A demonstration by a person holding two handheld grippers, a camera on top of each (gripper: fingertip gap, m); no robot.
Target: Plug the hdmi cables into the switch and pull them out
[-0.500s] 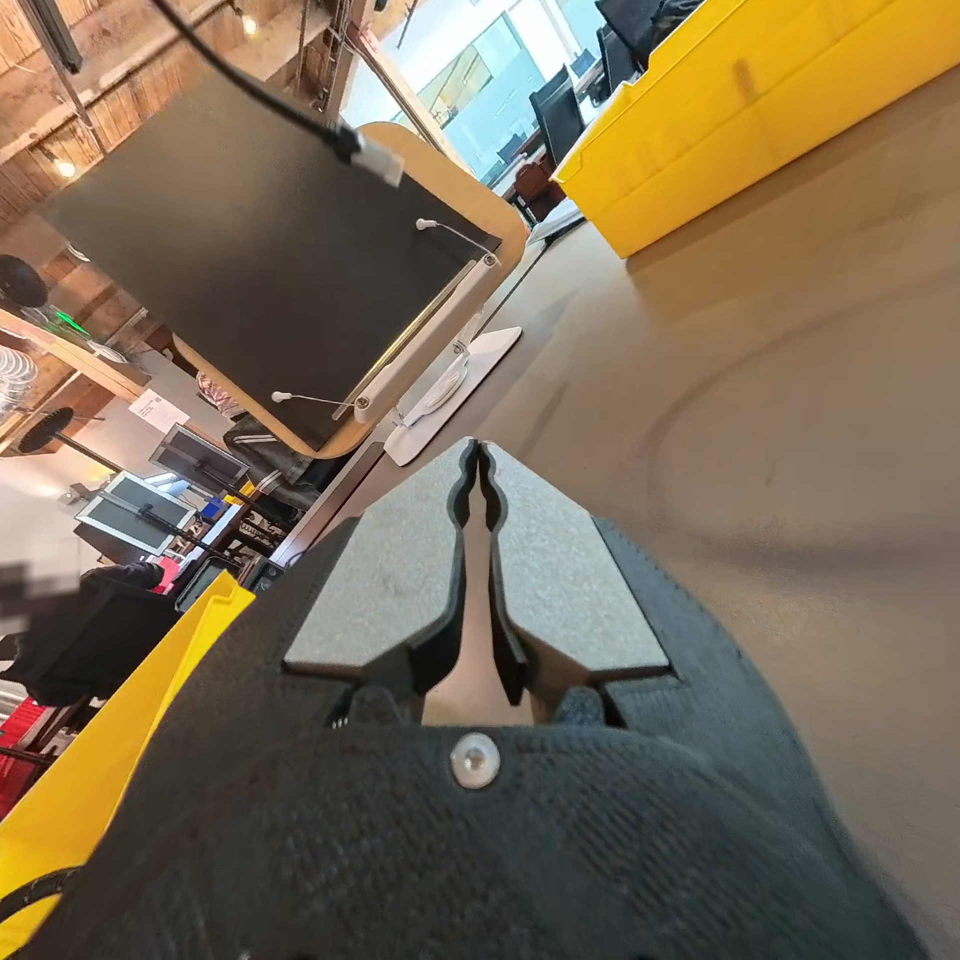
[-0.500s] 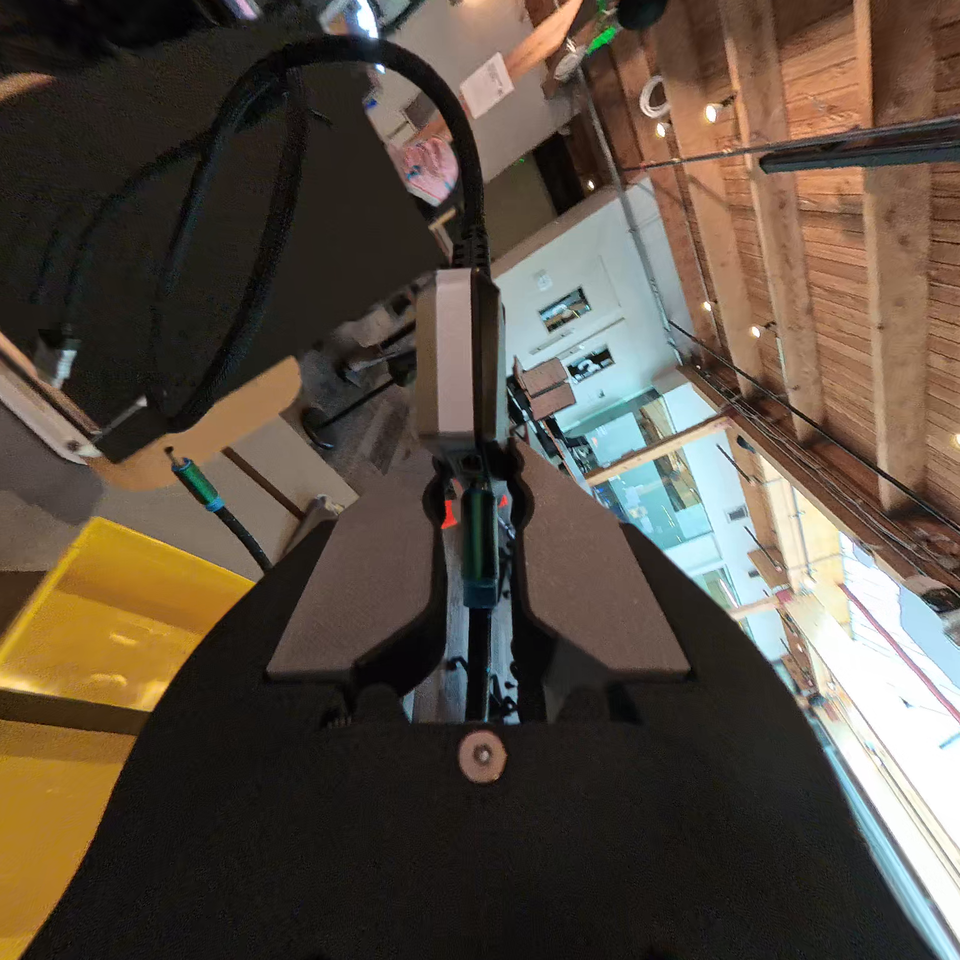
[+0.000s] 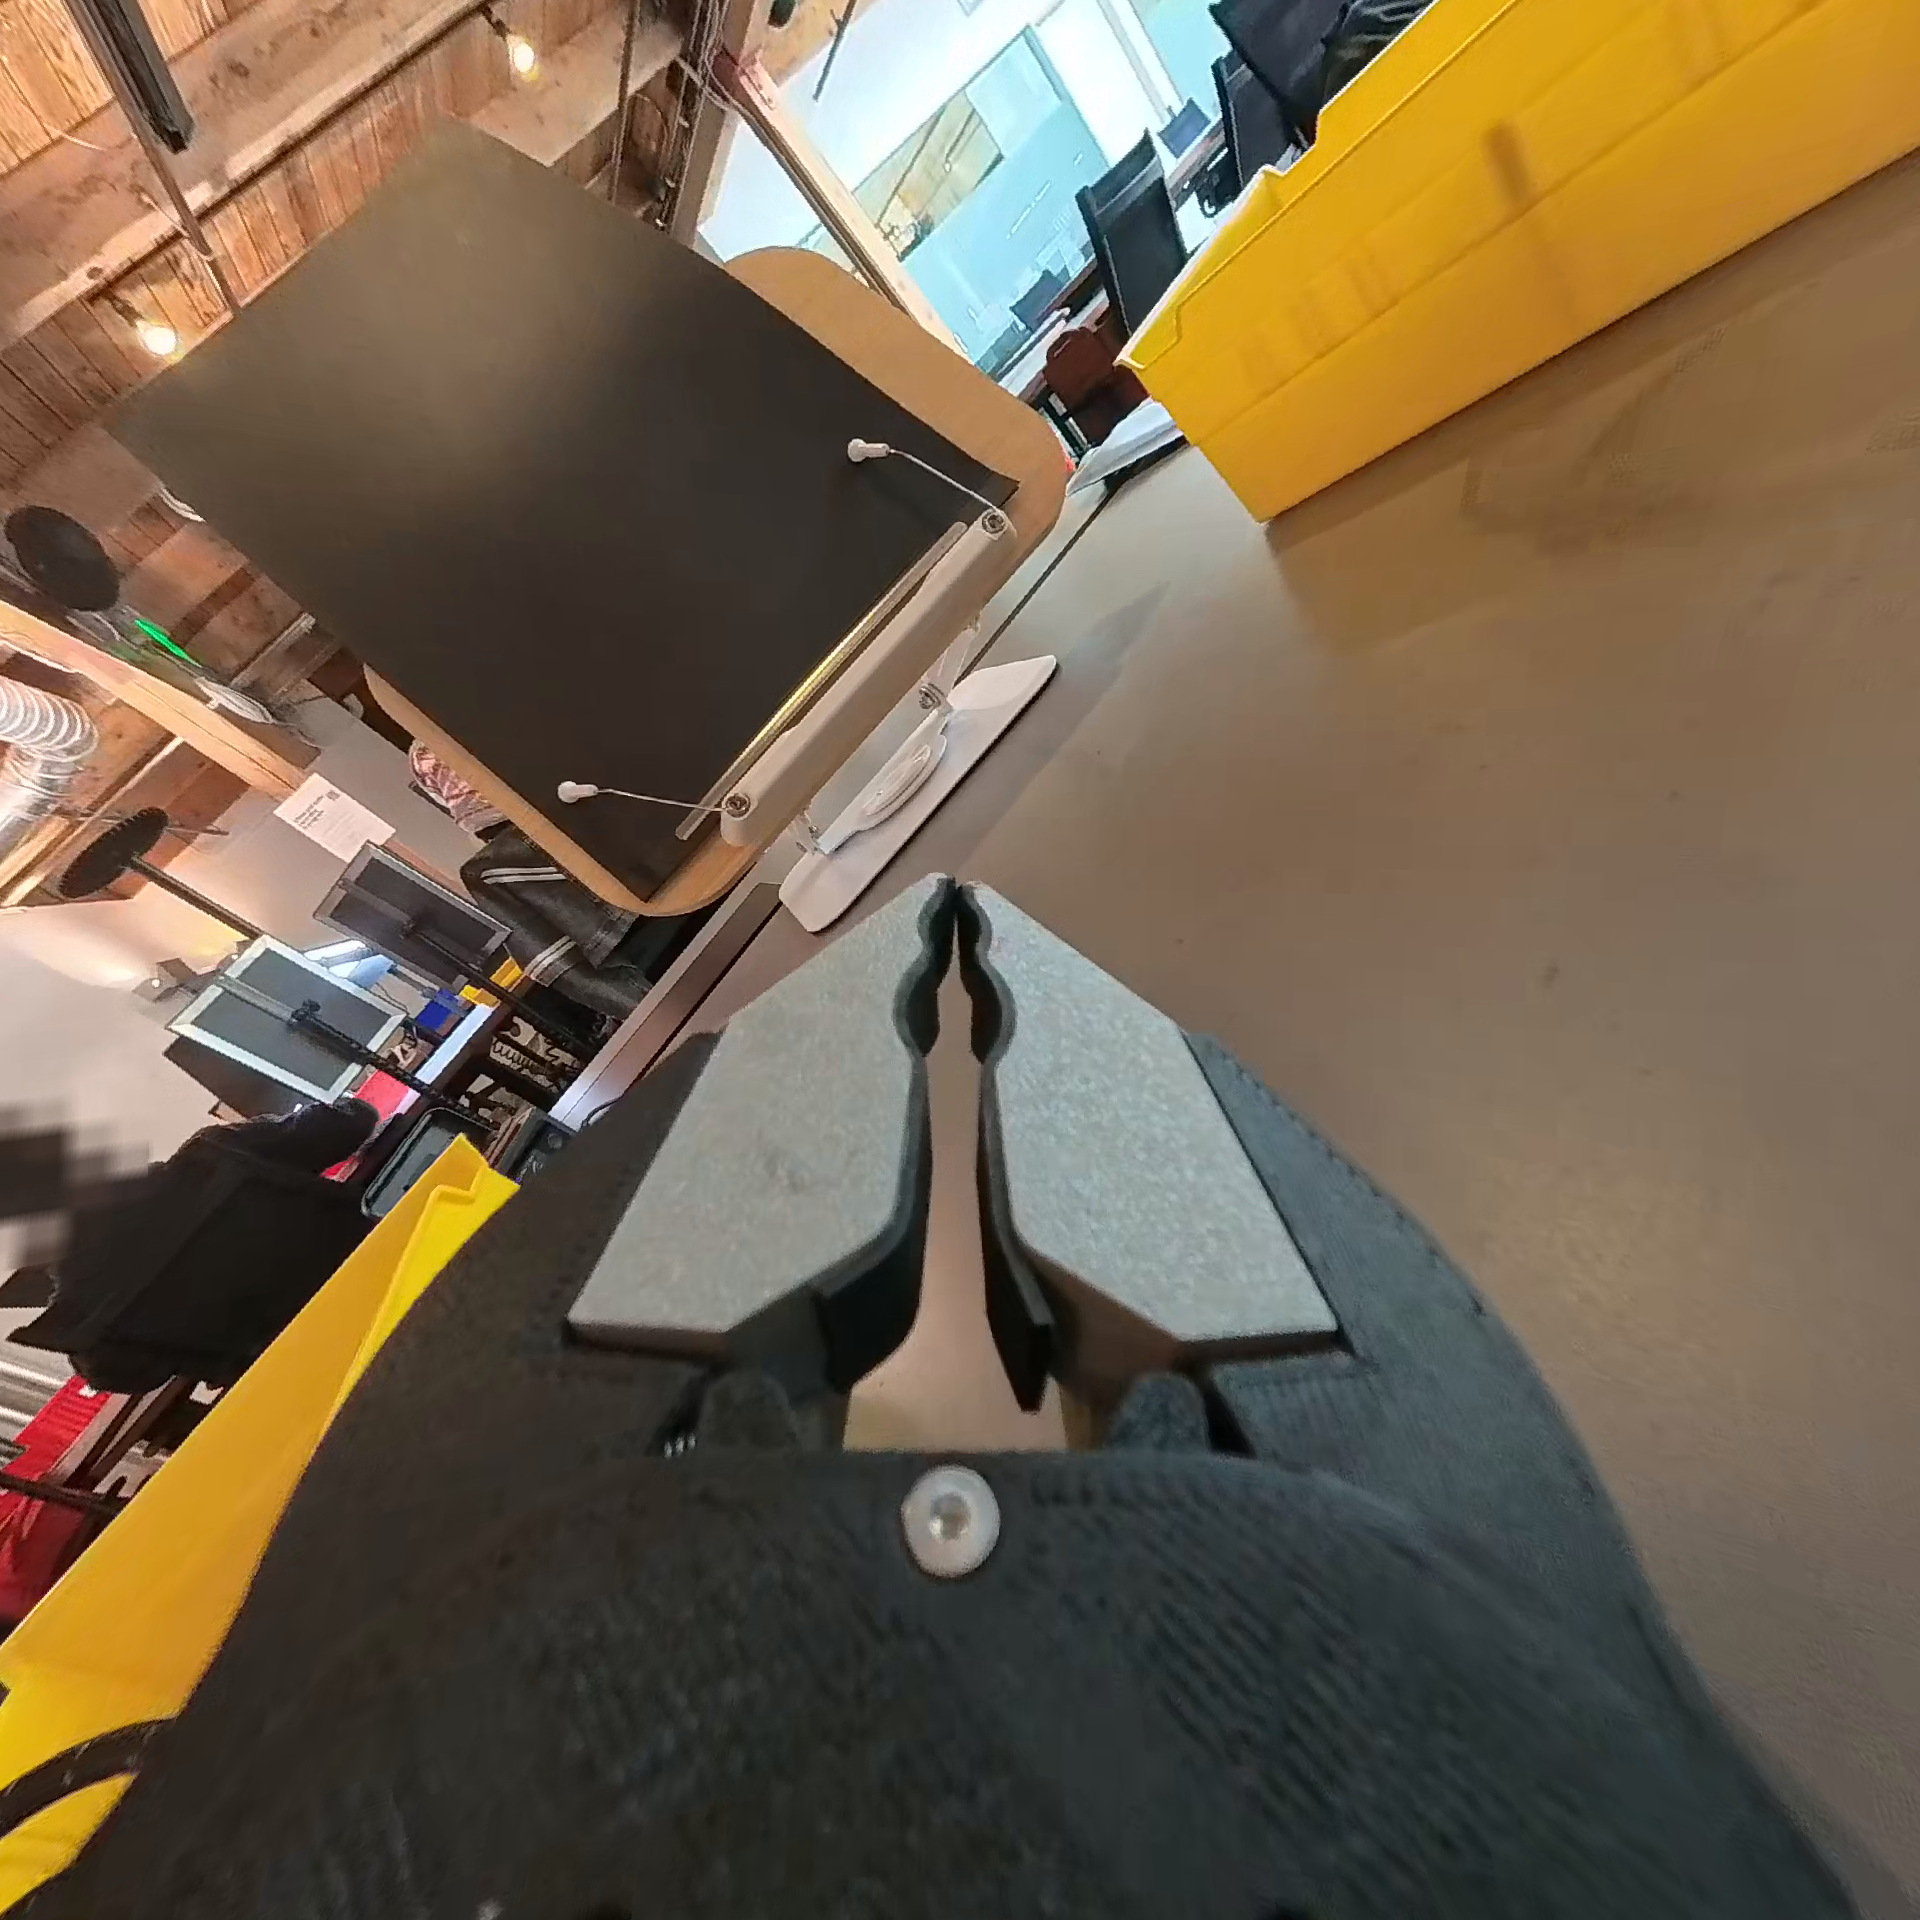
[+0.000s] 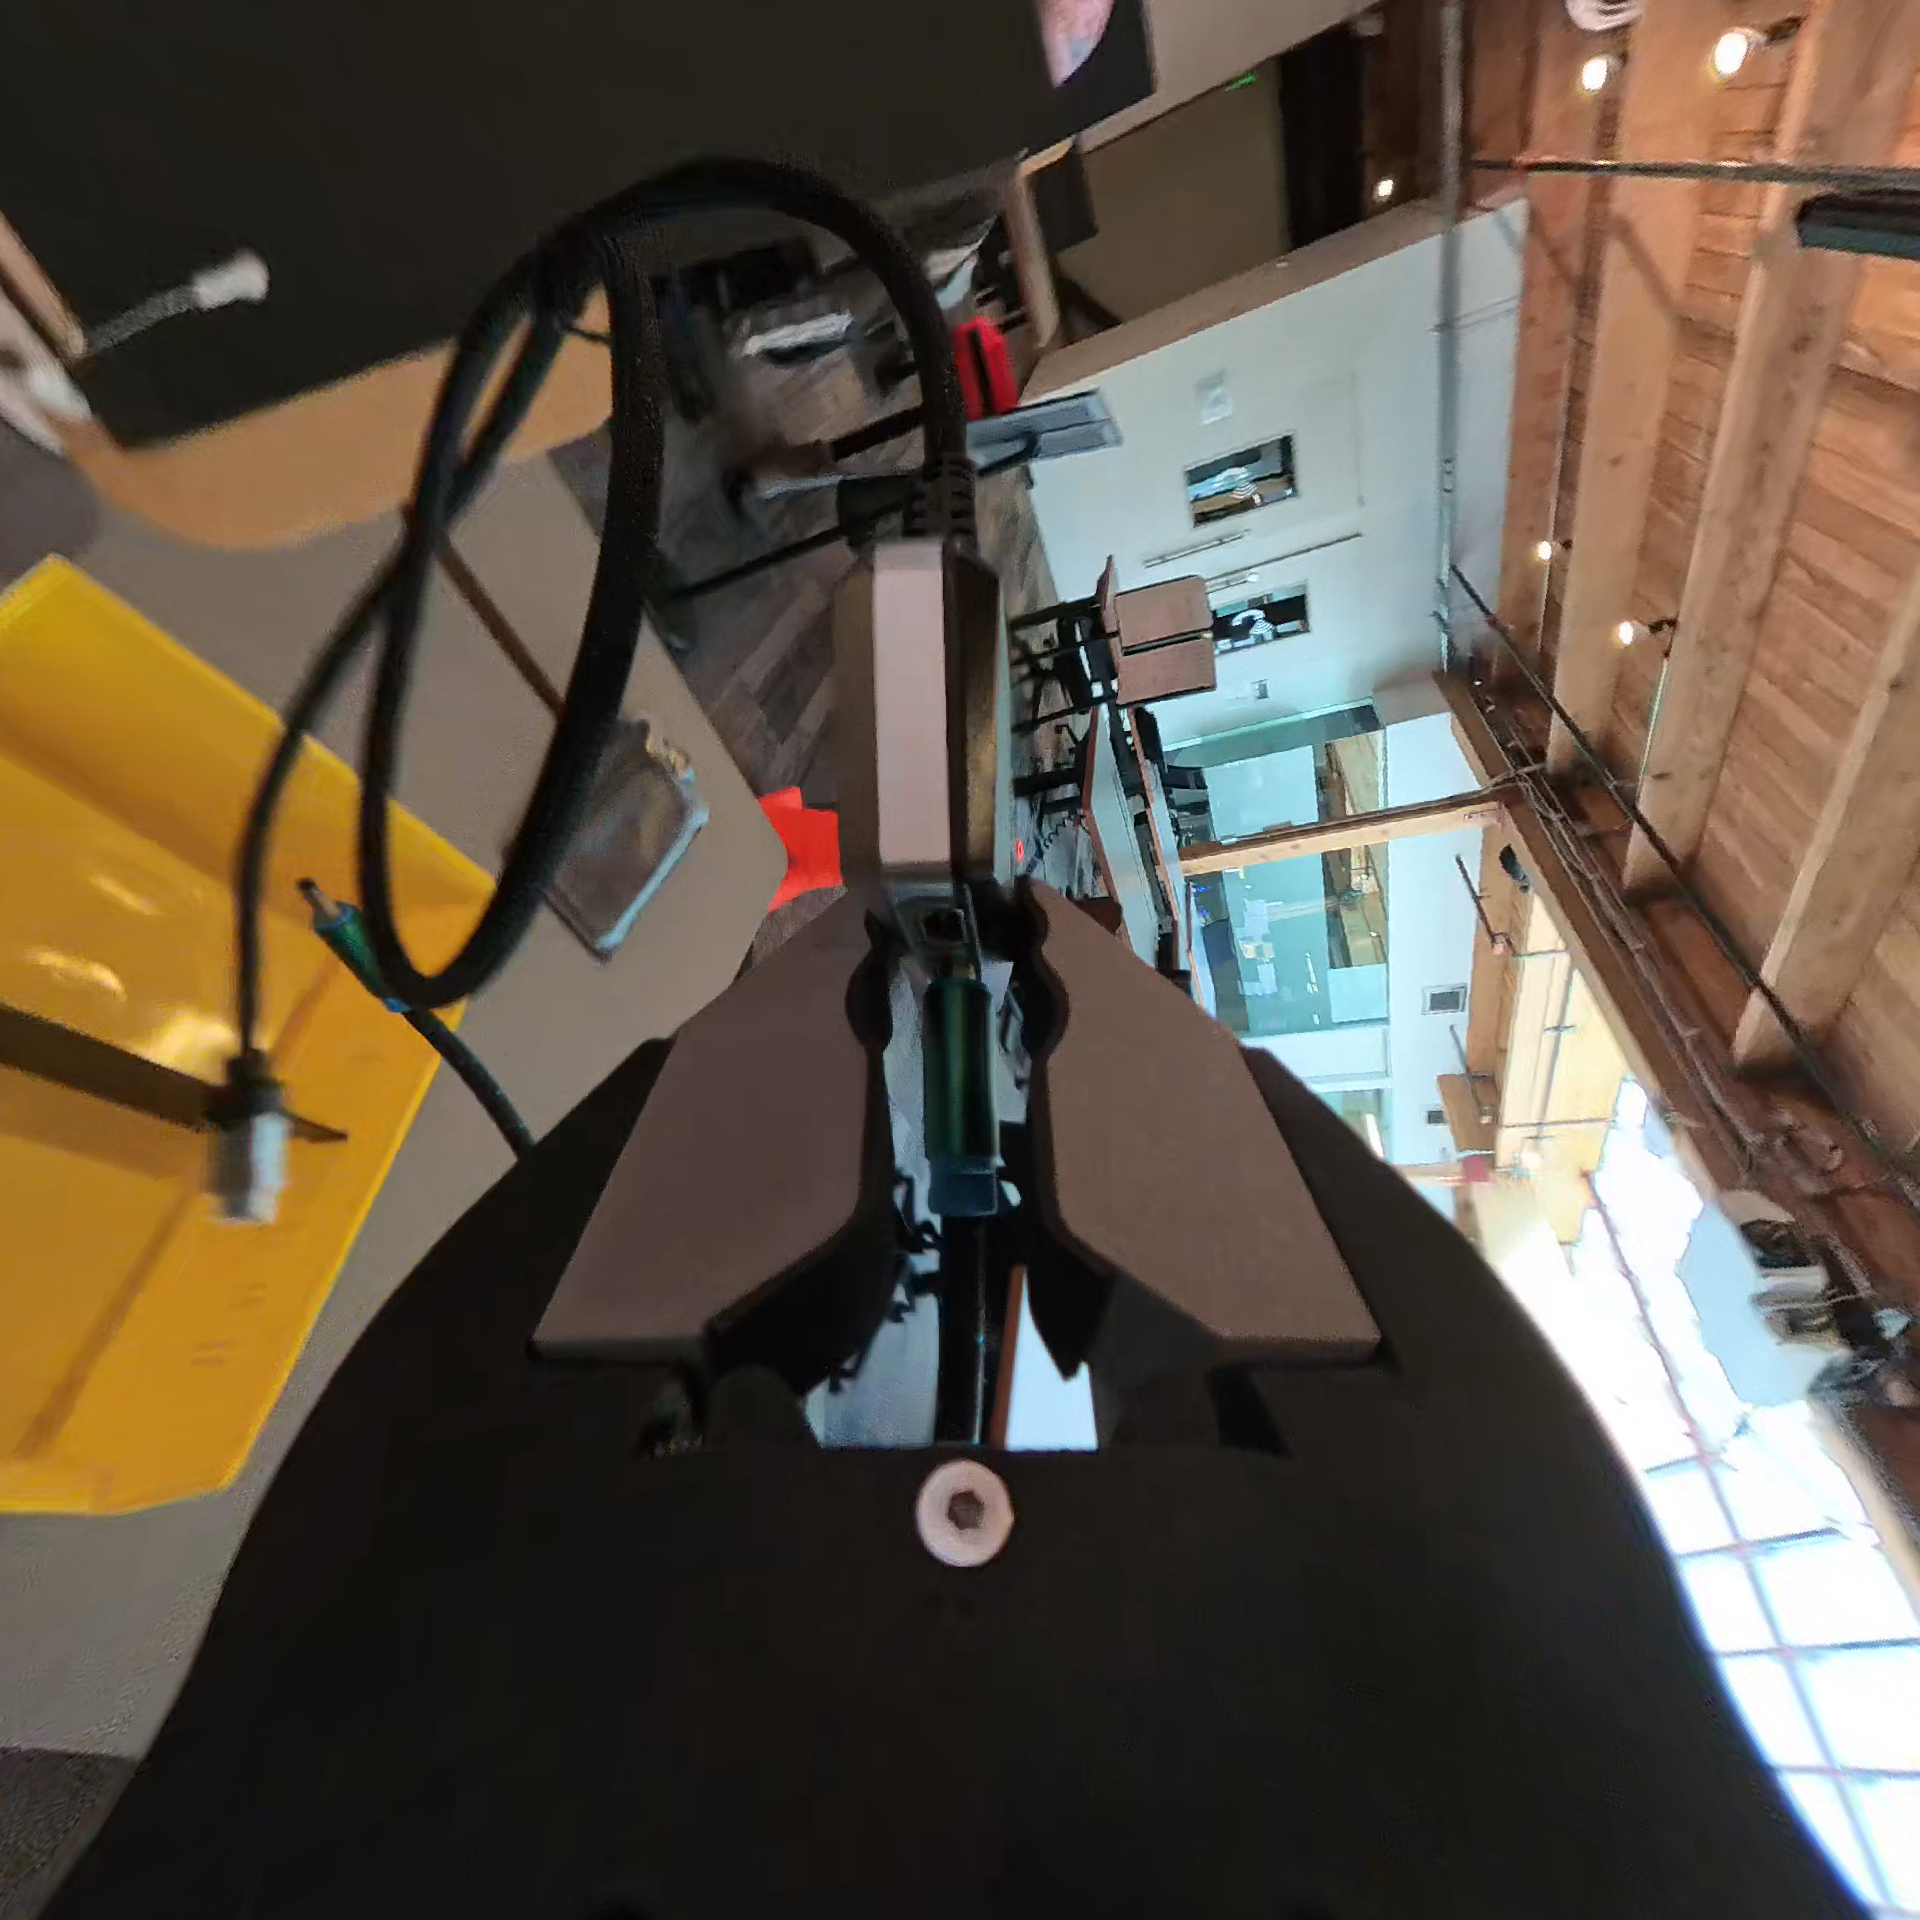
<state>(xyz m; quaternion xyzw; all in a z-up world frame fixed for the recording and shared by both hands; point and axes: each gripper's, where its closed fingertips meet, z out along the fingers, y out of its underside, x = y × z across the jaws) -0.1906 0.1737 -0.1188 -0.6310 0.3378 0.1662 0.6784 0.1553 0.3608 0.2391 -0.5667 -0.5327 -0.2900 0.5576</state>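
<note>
In the right wrist view my right gripper (image 4: 951,904) is shut on the near end of the grey switch box (image 4: 914,717), held up in the air. A green plug (image 4: 961,1070) sits in the switch's near end, between my fingers. A black braided cable (image 4: 914,312) is plugged into the far end and loops down to the left. A loose hdmi connector (image 4: 247,1164) hangs on it, and a green jack tip (image 4: 338,930) dangles beside it. In the left wrist view my left gripper (image 3: 956,899) is shut and empty, low over the brown table (image 3: 1455,935).
A black board (image 3: 540,499) leans on a white stand (image 3: 935,769) ahead of the left gripper. A yellow bin (image 3: 1507,260) stands at the far right and another (image 3: 208,1507) at the near left. Below the right gripper are a yellow bin (image 4: 156,1039) and a flat silver object (image 4: 623,842). Across from one pair of fingers to the other is roughly 55 cm.
The right gripper has swung with the switch, and the dangling cables have moved to the left of its view. The cable end seen at the top of the left view is gone.
</note>
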